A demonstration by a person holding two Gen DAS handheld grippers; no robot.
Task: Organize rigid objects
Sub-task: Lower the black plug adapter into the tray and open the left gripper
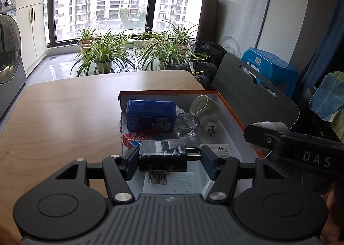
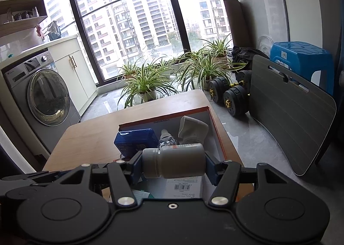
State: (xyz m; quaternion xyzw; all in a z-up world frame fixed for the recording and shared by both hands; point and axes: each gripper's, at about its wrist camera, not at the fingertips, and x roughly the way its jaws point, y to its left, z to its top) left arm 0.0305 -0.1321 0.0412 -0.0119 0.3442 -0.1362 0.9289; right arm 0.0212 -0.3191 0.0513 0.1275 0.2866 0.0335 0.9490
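Left hand-held gripper: the left hand-held gripper (image 1: 169,159) has its jaws around a dark block (image 1: 161,154) with a pale, scuffed top; the left pad touches the block's side, a short dark stub bridges to the right pad, and whether the block is truly clamped cannot be told.
Dark block: it sits above the near part of the box (image 1: 234,114), over a barcoded paper label (image 1: 167,181).
Right hand-held gripper: the right hand-held gripper (image 2: 174,164) is clamped on a grey bottle (image 2: 173,160) lying sideways, ribbed cap to the left, one pad on the cap end and one on the base.
Grey bottle: held above the near end of the box (image 2: 215,124), clear of what lies in it.
Box: an open, shallow carton with an orange rim and white inside, resting on the right part of the wooden table (image 1: 64,116).
In the box: a blue case (image 1: 150,116) with a barcode at the far left, a clear glass bottle (image 1: 186,125) just beside it, a white plug adapter (image 1: 205,109) to the right, and a red and blue packet (image 1: 134,139) partly under the blue case.
Beyond the table: potted spider plants (image 1: 103,51) along the window, a washing machine (image 2: 43,96) at left, black dumbbells (image 2: 228,94), a grey board (image 2: 288,120) and a blue stool (image 2: 301,56) at right.
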